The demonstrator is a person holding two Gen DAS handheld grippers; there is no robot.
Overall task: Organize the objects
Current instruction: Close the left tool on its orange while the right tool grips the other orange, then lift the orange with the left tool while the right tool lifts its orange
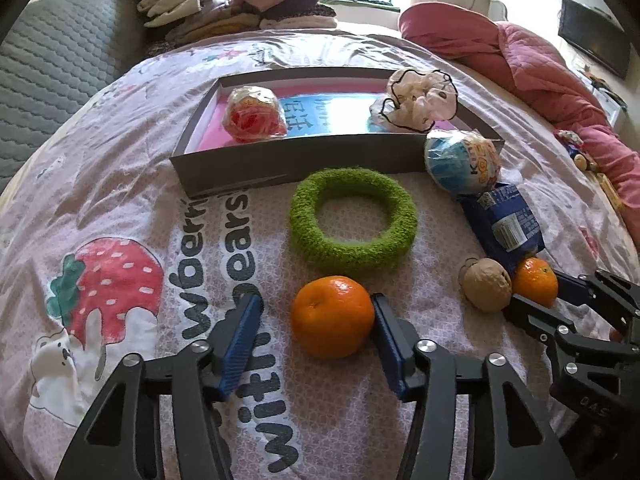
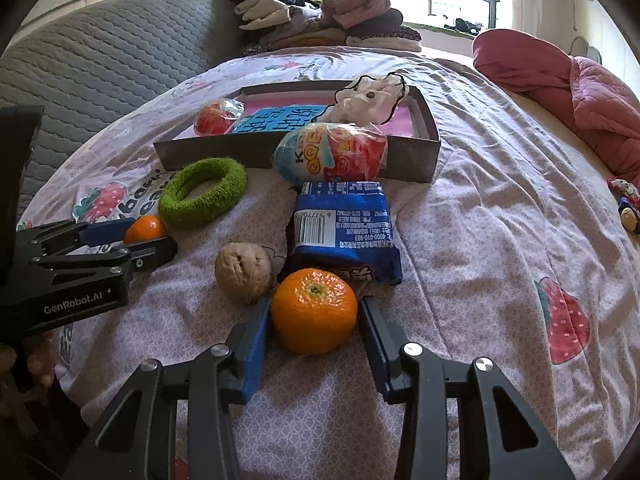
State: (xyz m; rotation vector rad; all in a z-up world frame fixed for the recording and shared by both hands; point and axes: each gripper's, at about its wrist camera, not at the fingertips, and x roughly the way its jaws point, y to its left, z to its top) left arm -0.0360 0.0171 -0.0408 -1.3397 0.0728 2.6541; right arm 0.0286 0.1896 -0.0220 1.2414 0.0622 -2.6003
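Note:
A grey box lid (image 1: 240, 168) (image 2: 224, 156) lies on the bedspread, holding a red wrapped ball (image 1: 254, 114) and a white scrunchie (image 1: 424, 100). My left gripper (image 1: 316, 332) is open around an orange (image 1: 331, 316), which touches its right pad while the left pad stands apart. My right gripper (image 2: 314, 328) is open around a second orange (image 2: 314, 310), with both pads close to it. A walnut (image 2: 243, 271), a blue snack packet (image 2: 344, 228), a wrapped toy egg (image 2: 332, 154) and a green fuzzy ring (image 1: 352, 218) lie in front of the lid.
Folded clothes (image 1: 236, 4) are piled at the far end of the bed. A pink quilt (image 1: 540, 64) lies bunched on the right. A grey quilted headboard (image 2: 100, 64) runs along the left. Small toys (image 2: 626, 204) lie at the right edge.

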